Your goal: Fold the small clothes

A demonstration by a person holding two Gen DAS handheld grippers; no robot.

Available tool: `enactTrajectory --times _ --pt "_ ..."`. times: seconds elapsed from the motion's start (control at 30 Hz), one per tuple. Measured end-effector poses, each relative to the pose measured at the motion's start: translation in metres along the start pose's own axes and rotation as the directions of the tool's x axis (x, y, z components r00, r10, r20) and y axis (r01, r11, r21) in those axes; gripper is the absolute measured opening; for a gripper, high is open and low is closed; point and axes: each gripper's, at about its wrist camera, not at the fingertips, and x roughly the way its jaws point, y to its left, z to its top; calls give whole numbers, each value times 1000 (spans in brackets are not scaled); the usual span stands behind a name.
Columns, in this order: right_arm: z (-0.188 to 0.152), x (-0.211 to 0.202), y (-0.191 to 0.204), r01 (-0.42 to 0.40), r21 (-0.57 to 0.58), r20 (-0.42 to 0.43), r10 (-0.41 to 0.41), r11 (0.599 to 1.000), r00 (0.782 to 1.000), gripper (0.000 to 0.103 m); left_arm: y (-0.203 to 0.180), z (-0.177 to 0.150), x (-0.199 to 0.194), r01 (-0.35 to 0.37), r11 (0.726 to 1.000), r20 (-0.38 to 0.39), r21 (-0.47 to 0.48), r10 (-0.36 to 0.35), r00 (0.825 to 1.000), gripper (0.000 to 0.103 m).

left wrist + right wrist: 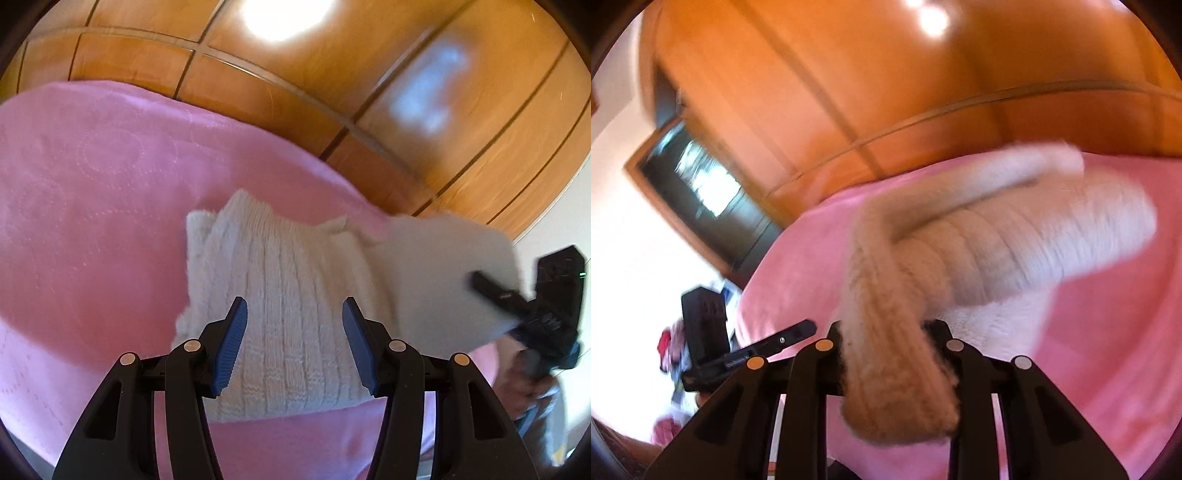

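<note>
A small cream ribbed knit garment (280, 302) lies on a pink bedspread (92, 206). My left gripper (293, 325) is open just above its near part, blue pads apart, touching nothing. In the left wrist view my right gripper (517, 306) shows at the right edge, blurred, lifting the garment's pale right side (443, 280). In the right wrist view my right gripper (886, 332) is shut on a thick fold of the knit garment (897, 369), which drapes over the jaws and trails away to the right (1034, 236). The left gripper (746, 354) shows at the left there.
A wooden wardrobe wall (332, 92) stands behind the bed. A dark-framed opening (698, 184) and a bright white wall are to the left in the right wrist view. Coloured clutter (670, 350) lies low at the left.
</note>
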Motion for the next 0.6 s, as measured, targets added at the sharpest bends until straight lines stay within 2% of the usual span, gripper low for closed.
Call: enactTrajectory --times 0.1,0.2,0.23,0.27,0.33,0.4,0.47,0.5,0.6 --pt "-2 60 25 -37 -34 -94 33 999 995 22 18 9 -11 99 992 22 -75 -98 995 53" --pt "-18 109 45 -43 -94 -196 24 995 980 23 34 13 -15 164 974 28 -158 -162 986 53" --pt "-26 122 55 -25 -151 -221 -9 988 975 29 40 15 -14 197 962 27 -189 -196 980 53" --pt "-32 127 61 -23 -186 -226 -20 982 974 43 44 15 -13 215 954 24 -209 -214 976 53" --pt "-41 124 65 -97 -183 -227 55 978 972 63 49 15 -10 238 939 19 -247 -241 970 63" --pt "-46 114 68 -142 -168 -215 104 975 971 64 51 15 -7 255 928 10 -270 -262 965 65" --pt "-52 90 66 -178 -160 -194 145 971 970 73 51 15 1 261 919 -16 -294 -278 961 68" --pt "-56 77 62 -183 -158 -181 154 970 971 74 50 16 3 260 918 -23 -298 -279 960 71" --pt "-67 45 40 -124 -135 -140 105 983 985 74 47 18 15 205 934 -68 -291 -234 970 71"
